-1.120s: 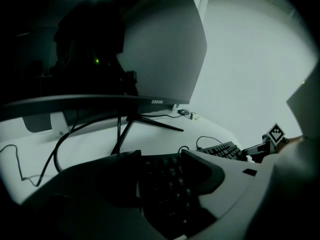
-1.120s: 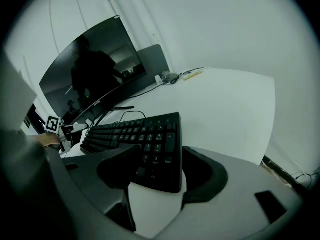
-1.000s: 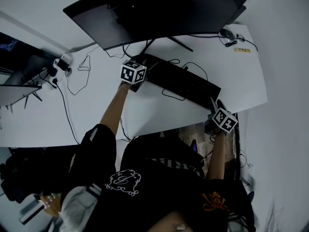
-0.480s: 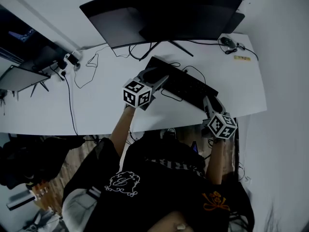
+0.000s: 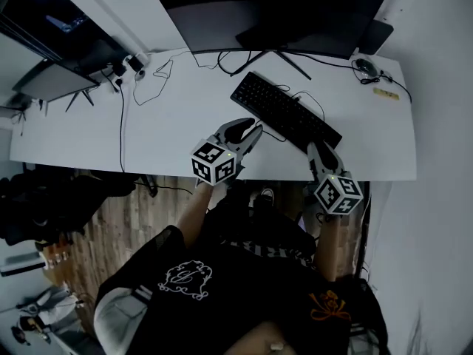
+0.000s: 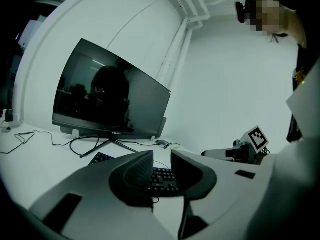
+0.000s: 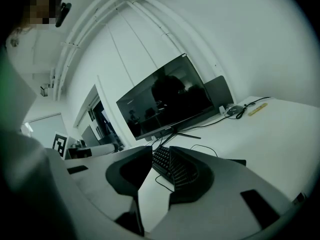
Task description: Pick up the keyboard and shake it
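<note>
Keyboard [image 5: 284, 112] flat on desk [image 5: 185, 124], upper centre of frame, unheld. Left gripper [image 5: 245, 128], right gripper [image 5: 322, 152] below it: jaws just been closing, narrow gap, empty. Pick-up pending; then reopen jaws, one per keyboard end.

The light was dim and cool, with the white desk [image 5: 170, 124] the brightest surface. The dark monitor [image 6: 105, 94] held faint reflections. Fisheye distortion curved the edges, and the corners fell black.
</note>
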The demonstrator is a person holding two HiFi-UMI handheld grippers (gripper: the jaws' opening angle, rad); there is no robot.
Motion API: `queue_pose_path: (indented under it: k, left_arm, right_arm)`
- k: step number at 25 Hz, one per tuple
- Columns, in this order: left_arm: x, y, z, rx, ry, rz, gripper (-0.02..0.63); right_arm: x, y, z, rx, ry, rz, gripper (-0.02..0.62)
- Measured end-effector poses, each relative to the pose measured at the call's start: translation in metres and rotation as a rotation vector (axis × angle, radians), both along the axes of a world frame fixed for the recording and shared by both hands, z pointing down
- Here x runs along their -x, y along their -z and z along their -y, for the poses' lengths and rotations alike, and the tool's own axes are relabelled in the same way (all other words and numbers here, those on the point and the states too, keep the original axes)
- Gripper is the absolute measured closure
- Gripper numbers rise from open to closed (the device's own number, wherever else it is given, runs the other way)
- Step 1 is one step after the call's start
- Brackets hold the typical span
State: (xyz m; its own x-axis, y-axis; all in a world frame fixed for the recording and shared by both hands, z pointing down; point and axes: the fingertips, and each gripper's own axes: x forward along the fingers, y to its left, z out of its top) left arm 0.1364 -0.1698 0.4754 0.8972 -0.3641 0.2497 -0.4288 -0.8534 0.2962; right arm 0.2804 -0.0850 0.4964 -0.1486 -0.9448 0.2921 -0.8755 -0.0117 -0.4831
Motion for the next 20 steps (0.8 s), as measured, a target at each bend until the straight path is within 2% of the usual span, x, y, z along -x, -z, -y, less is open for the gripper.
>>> queue_pose_path:
  k: [10,15,20]
  left_arm:
    - [0.017,-0.003,-0.045,0.025,0.006,0.041,0.519]
    - [0.032,0.001,-0.054,0.004,-0.022,0.063,0.532]
    - [0.057,0.007,-0.06,0.001,-0.041,0.037,0.546]
  right_arm:
    - [0.026,-0.001,-0.017,-0.019,0.04,0.062,0.499]
    - [0.042,0.003,-0.02,-0.025,0.044,0.048,0.517]
    - [0.073,0.011,-0.026,-0.033,0.039,0.029,0.528]
